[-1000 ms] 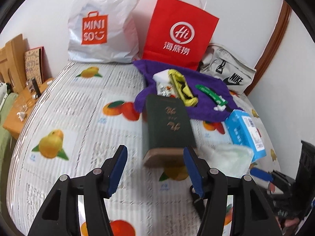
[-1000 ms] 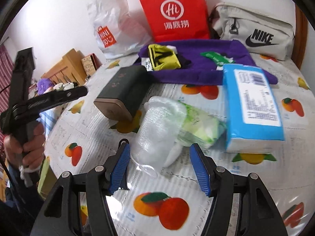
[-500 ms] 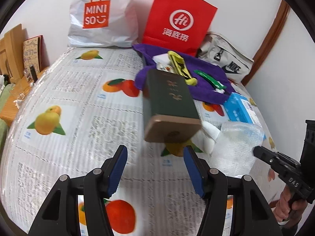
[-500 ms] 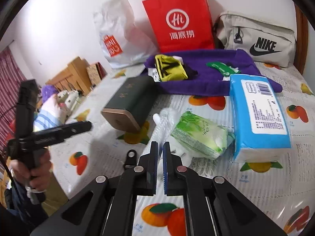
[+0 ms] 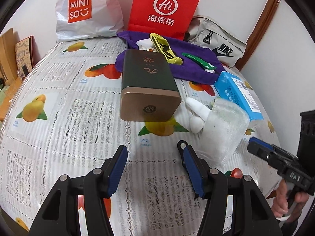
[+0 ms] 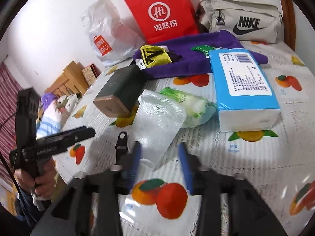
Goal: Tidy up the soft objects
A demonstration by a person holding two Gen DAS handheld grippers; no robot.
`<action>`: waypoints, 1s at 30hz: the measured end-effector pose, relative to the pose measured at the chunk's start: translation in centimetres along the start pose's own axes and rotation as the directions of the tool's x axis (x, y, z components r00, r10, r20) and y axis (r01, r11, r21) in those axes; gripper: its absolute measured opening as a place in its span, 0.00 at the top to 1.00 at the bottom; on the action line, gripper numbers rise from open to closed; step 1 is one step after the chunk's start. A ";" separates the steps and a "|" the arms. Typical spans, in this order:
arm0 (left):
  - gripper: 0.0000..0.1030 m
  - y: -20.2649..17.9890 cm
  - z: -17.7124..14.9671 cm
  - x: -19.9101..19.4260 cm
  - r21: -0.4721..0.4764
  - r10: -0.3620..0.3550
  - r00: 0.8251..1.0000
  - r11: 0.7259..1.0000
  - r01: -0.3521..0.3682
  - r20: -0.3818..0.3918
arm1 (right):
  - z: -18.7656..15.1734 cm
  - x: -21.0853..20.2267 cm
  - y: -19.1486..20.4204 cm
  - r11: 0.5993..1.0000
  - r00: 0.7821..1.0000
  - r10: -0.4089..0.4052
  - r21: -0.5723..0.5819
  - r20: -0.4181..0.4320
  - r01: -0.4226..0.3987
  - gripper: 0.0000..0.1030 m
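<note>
Hovering over the fruit-print table cover (image 5: 65,118), both grippers angled steeply down.

The left gripper (image 5: 155,169) stood parted and empty, short of the dark green box (image 5: 147,82). The right gripper (image 6: 160,165), blurred, was spreading its jaws on either side of the clear bubble wrap's (image 6: 157,122) near edge, pads not pressing it. A hand (image 6: 42,179) gripped the left handle low beside the table. The wrap lay beside the blue tissue pack (image 6: 244,84).

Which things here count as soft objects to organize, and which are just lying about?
Job:
bubble wrap
green wipes pack
blue tissue pack
purple towel
yellow cloth item

Lying about:
dark green box
red paper bag
Miniso bag
Nike bag
</note>
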State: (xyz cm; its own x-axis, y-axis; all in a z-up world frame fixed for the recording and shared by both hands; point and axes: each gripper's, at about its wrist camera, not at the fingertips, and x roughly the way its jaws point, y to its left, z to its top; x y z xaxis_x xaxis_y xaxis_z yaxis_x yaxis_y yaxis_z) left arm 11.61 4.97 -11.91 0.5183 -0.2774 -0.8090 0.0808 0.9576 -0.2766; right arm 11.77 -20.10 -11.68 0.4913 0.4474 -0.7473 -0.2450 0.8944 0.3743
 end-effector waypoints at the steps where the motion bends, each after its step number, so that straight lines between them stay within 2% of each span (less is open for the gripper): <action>1: 0.45 0.1 0.0 0.1 -0.002 0.001 1.000 1.000 -0.001 -0.001 | 0.2 0.3 -0.1 1.000 1.000 0.001 0.008 0.006 -0.001 0.55; 5: 0.45 0.5 -0.1 0.5 -0.015 0.005 1.000 1.000 -0.006 -0.016 | 1.4 2.0 -0.5 0.998 1.000 0.026 0.052 0.005 -0.026 0.53; 7: 0.45 0.6 -0.2 0.8 -0.016 0.007 1.000 1.000 -0.008 -0.024 | 1.7 2.8 -0.7 0.996 0.999 0.046 0.071 0.001 -0.046 0.56; 9: 0.45 0.6 -0.3 0.9 -0.015 0.006 1.000 1.000 -0.007 -0.030 | 1.9 3.1 -0.4 0.994 0.996 0.090 0.056 0.006 -0.090 0.87; 10: 0.45 0.5 -0.3 1.0 -0.013 0.005 0.999 1.000 -0.006 -0.032 | 1.8 3.0 -0.2 0.994 0.994 0.105 0.040 0.010 -0.106 0.97; 13: 0.45 -0.1 -0.4 1.2 -0.001 0.002 0.999 1.000 -0.002 -0.041 | 1.6 1.8 0.3 0.994 0.993 0.108 -0.004 0.047 -0.107 0.98; 20: 0.45 -2.5 -1.2 2.0 0.044 -0.013 0.997 0.999 0.016 -0.074 | 0.7 -3.2 0.0 0.993 0.984 0.116 -0.027 0.132 -0.114 0.98; 24: 0.45 -4.3 -1.8 2.8 0.074 -0.025 0.995 0.997 0.033 -0.101 | -0.6 -6.1 -1.8 0.997 0.984 0.077 0.001 0.160 -0.078 0.99; 27: 0.45 -5.7 -2.2 3.2 0.098 -0.066 0.990 0.992 0.078 -0.123 | -1.5 -7.0 -3.4 0.998 0.987 0.038 0.034 0.158 -0.044 0.99; 30: 0.42 -7.1 -2.7 3.6 0.150 -0.047 0.989 0.986 0.068 -0.141 | -2.6 -7.6 -5.1 0.998 0.990 -0.013 0.061 0.139 0.005 0.99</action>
State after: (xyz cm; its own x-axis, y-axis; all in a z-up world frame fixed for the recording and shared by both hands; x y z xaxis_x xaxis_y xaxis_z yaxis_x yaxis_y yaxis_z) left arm 10.61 -3.06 -14.28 0.3889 -0.3303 -0.8600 0.2430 0.9373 -0.2501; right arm 7.10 -28.05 -9.30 0.6062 0.4308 -0.6685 -0.1914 0.8949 0.4031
